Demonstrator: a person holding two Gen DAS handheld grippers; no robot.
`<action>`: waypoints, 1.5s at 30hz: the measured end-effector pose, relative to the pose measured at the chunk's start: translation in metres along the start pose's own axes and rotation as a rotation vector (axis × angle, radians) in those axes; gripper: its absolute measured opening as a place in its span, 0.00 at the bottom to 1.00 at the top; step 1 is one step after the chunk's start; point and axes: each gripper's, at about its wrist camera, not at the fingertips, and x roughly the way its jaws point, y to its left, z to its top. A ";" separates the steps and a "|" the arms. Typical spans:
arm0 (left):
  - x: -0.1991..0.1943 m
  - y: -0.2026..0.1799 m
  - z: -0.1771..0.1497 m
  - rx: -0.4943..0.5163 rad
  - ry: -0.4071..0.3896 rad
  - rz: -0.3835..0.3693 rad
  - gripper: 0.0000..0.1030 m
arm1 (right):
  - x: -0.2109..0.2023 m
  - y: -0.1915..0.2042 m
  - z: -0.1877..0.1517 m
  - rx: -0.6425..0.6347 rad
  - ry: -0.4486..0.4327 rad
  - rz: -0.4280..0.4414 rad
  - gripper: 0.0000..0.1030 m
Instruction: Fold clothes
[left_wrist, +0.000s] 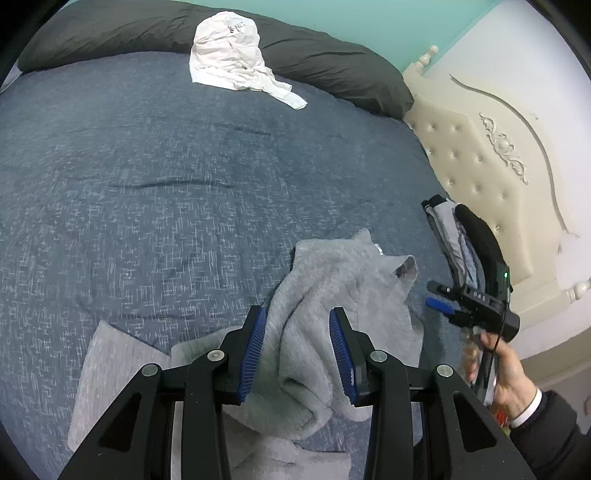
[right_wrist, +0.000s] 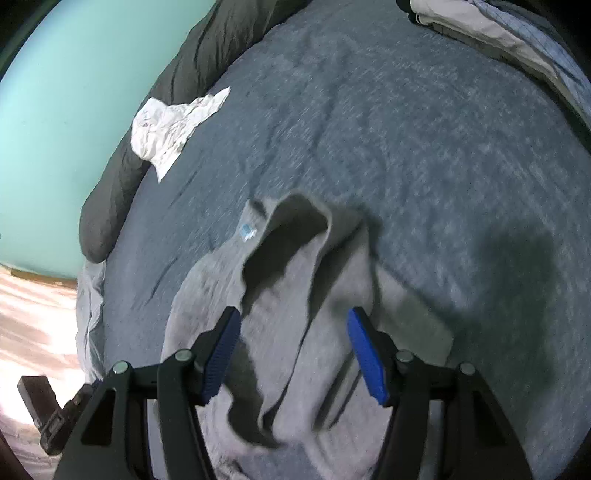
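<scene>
A crumpled grey fleece garment (left_wrist: 332, 280) lies on the blue bed cover (left_wrist: 147, 184) near the front edge. It also shows in the right wrist view (right_wrist: 295, 295), bunched with its neck opening up. My left gripper (left_wrist: 297, 325) is open, its blue pads either side of a raised fold of the garment, not closed on it. My right gripper (right_wrist: 293, 325) is open just above the garment. In the left wrist view the right gripper (left_wrist: 439, 299) is held by a hand at the right of the garment.
A crumpled white shirt (left_wrist: 232, 55) lies at the far side against a dark grey rolled duvet (left_wrist: 314, 55). Folded clothes (left_wrist: 454, 236) are stacked at the right by the cream tufted headboard (left_wrist: 480, 155). A teal wall (right_wrist: 74, 92) is behind.
</scene>
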 end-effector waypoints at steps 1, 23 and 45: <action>0.003 0.000 0.001 0.001 0.002 0.002 0.38 | 0.003 0.001 0.004 -0.007 -0.001 -0.006 0.60; 0.047 -0.012 0.027 0.040 0.029 -0.002 0.38 | 0.034 0.019 0.055 -0.220 -0.072 0.007 0.03; 0.118 -0.053 0.053 0.109 0.106 -0.056 0.38 | 0.027 0.100 0.029 -0.550 -0.042 0.287 0.02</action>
